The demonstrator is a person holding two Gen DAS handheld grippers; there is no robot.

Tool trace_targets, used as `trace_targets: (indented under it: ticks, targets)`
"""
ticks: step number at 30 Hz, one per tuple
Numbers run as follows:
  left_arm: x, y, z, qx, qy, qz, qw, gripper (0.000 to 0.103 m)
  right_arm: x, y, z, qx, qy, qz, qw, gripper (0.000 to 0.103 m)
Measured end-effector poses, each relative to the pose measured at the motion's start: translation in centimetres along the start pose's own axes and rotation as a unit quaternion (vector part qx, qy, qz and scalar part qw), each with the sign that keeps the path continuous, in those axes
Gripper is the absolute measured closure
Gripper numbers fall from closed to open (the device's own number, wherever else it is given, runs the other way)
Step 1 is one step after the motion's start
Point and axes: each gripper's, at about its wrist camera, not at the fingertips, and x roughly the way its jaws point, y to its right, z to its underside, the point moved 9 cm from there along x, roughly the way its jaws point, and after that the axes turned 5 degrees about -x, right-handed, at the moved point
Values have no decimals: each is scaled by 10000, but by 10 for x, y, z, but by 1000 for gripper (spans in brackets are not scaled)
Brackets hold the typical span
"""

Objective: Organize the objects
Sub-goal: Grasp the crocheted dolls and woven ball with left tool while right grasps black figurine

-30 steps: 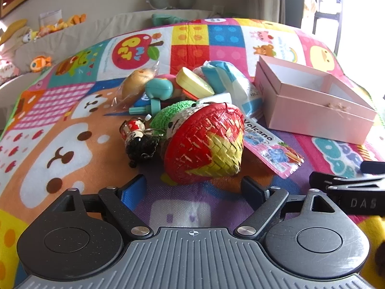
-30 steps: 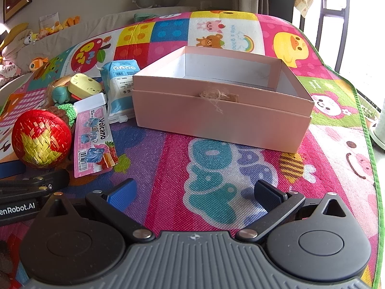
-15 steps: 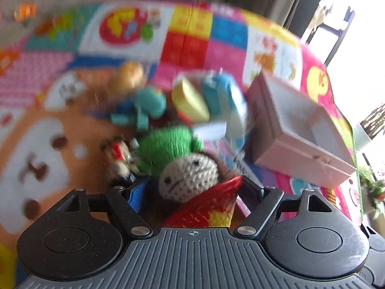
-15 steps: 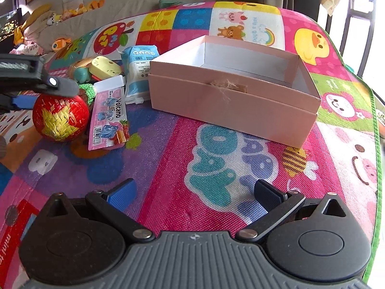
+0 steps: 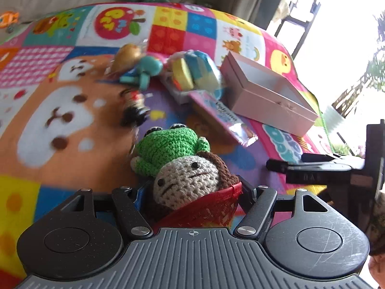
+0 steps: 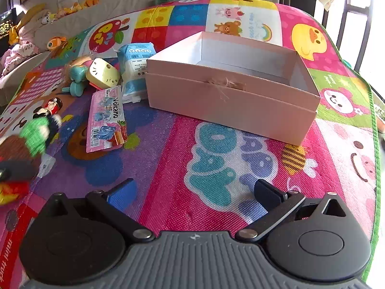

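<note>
- The left gripper [image 5: 192, 192] is seen with its jaws pinching the red woven ball [image 5: 207, 207]; a crocheted doll [image 5: 185, 180] with a green frog hat [image 5: 168, 149] rests on top of the ball, though whether it is attached cannot be told.
- The ball appears to be lifted clear of the play mat [image 6: 168, 168], judged from the blurred surroundings in the left wrist view.
- The right gripper [image 6: 192, 190] is held low over the mat with its jaws spread and nothing between them.
- The pink box [image 6: 231, 106] stands open and looks empty, ahead and to the right of the held load; it is judged to be where the objects belong.
- The step in hand is taken to be the carry to the box. The ball should be kept level so that the doll is not tipped off, and the near wall should be cleared before any lowering.
- The load should be released only once it is well inside the rim, since a round ball is likely to roll.
- Remaining on the mat beside the box are a snack packet [image 6: 105, 120], a blue tissue pack [image 6: 134, 69], a yellow toy [image 6: 103, 77] and a small figurine [image 6: 49, 108].
</note>
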Motion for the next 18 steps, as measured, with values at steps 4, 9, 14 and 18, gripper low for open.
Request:
trace_targets:
  ticks: [4, 9, 14, 18]
  targets:
    - [-28, -29, -15, 85, 511, -461, 9976, 28, -1, -9, -7, -24, -131, -217, 9997, 0]
    - [-44, -53, -36, -107, 846, -543, 9949, 28, -32, -78, -51, -699, 800, -936, 9899, 0]
    - [-61, -76, -50, -342, 1153, -571, 9911, 28, -11, -157, -87, -1239, 840, -1488, 9775, 18]
    - [-73, -94, -57, -522, 1290, -754, 9874, 28, 28, -202, -103, -1253, 415, -1791, 9749, 32]
